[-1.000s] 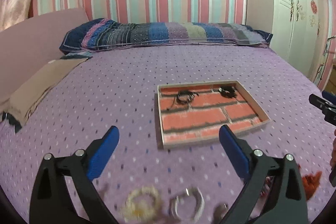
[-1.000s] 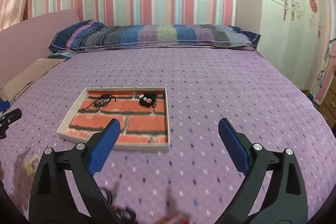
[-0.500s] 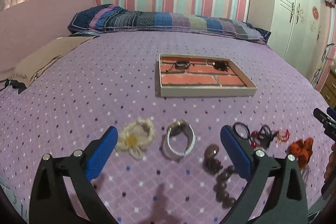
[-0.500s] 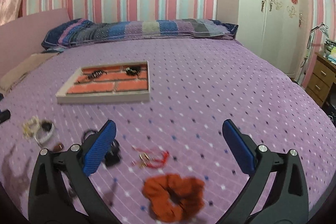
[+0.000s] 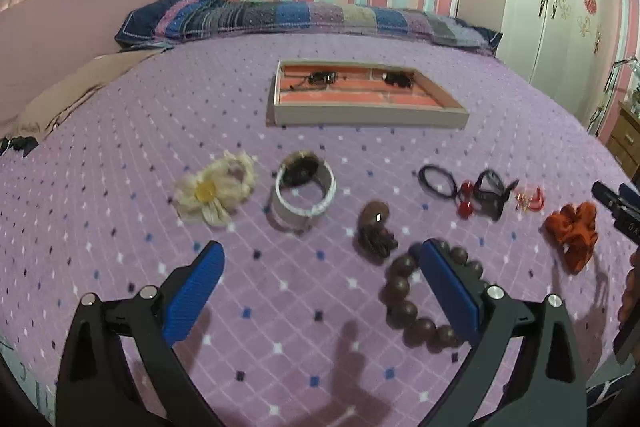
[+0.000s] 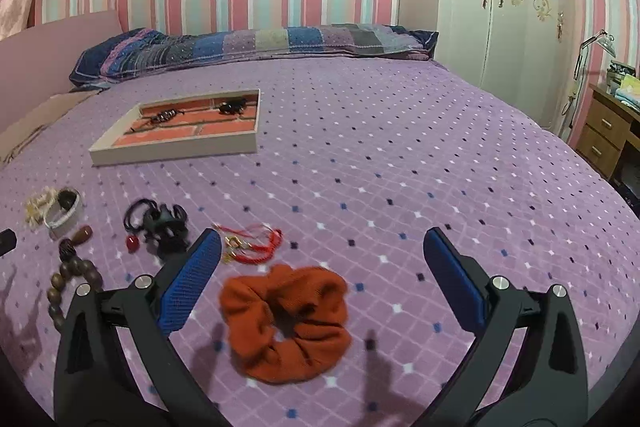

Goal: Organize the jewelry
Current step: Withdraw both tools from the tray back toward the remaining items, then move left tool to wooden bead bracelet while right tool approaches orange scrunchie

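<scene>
Both grippers hovered over a purple bedspread point(image 6: 400, 155) with their blue fingers spread wide, holding nothing. The left gripper point(image 5: 320, 279) sat above a brown bead bracelet point(image 5: 420, 303), near a cream flower hair tie point(image 5: 214, 189) and a white bangle point(image 5: 304, 193). The right gripper point(image 6: 320, 275) framed an orange scrunchie point(image 6: 286, 319), a red cord charm point(image 6: 252, 245) just beyond. Farther up the bed lay a brick-patterned tray point(image 6: 176, 151) holding two dark pieces.
</scene>
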Demonstrator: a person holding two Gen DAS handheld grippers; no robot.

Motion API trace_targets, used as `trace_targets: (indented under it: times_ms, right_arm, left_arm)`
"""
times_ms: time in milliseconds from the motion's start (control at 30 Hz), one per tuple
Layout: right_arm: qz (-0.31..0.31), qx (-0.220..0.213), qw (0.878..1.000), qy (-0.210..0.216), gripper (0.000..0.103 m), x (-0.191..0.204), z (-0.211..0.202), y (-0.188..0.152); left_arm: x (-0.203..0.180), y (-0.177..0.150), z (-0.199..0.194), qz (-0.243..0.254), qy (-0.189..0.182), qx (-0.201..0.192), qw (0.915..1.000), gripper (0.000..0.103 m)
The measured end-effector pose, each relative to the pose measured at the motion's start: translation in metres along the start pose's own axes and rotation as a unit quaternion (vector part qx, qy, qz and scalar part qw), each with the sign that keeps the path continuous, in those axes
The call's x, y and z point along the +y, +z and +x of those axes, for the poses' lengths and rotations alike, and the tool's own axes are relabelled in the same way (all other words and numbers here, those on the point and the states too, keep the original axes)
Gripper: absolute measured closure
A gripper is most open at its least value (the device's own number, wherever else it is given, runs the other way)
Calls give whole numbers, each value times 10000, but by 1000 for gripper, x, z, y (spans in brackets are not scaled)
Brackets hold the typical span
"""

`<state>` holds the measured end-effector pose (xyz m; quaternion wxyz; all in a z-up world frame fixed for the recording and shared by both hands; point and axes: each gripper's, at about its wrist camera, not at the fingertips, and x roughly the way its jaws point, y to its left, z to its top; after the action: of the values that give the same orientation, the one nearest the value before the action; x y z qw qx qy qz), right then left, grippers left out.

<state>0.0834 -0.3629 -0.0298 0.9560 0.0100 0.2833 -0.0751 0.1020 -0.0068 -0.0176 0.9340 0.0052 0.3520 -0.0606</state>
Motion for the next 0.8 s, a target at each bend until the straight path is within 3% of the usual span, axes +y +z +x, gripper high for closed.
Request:
trace_targets:
  times_ms: [300, 533, 800]
  right_arm:
    - [264, 310, 9991, -90, 5, -31, 7, -28]
    - [268, 303, 9991, -83, 5, -30, 11, -36]
    - [130, 382, 9992, -49, 10, -21, 20, -40]
  left_arm:
    - [-23, -21, 12, 184, -195, 126, 9996, 7]
    - [-32, -27, 23, -32, -384, 301, 9988, 7]
    - [-36, -31, 35, 14, -254, 300, 9992, 7]
